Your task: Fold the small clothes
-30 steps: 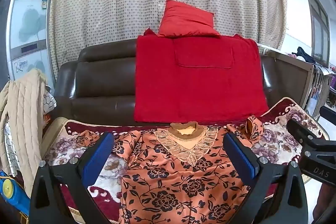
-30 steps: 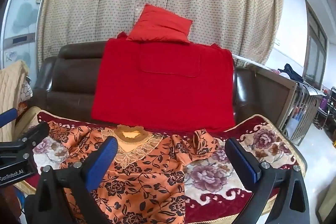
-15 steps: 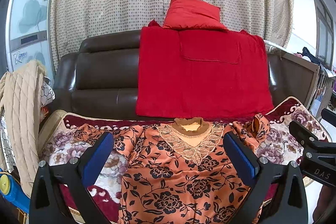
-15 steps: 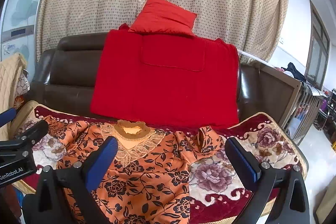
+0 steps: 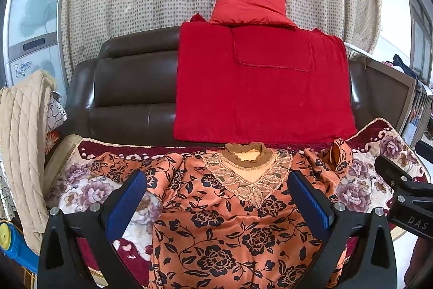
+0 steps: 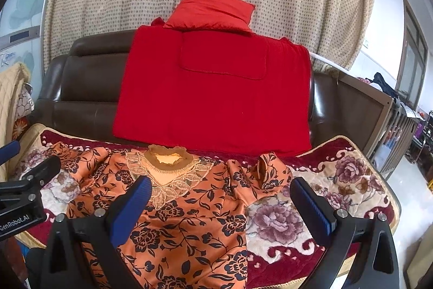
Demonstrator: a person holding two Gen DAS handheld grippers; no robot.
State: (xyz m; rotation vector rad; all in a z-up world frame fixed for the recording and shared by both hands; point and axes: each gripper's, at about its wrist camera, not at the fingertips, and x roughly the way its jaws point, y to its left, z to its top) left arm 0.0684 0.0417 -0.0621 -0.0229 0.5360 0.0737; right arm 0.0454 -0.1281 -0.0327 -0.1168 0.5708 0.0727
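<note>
Slippage looks the likeliest trouble: the satiny floral blouse point(image 5: 230, 221) could slide off the plush floral sofa cover point(image 6: 338, 180) once a sleeve is lifted. Left hand-held gripper point(image 5: 216, 197) and right hand-held gripper point(image 6: 220, 197) hover wide apart, empty, above it; beyond, red blanket point(image 5: 259, 88).
</note>
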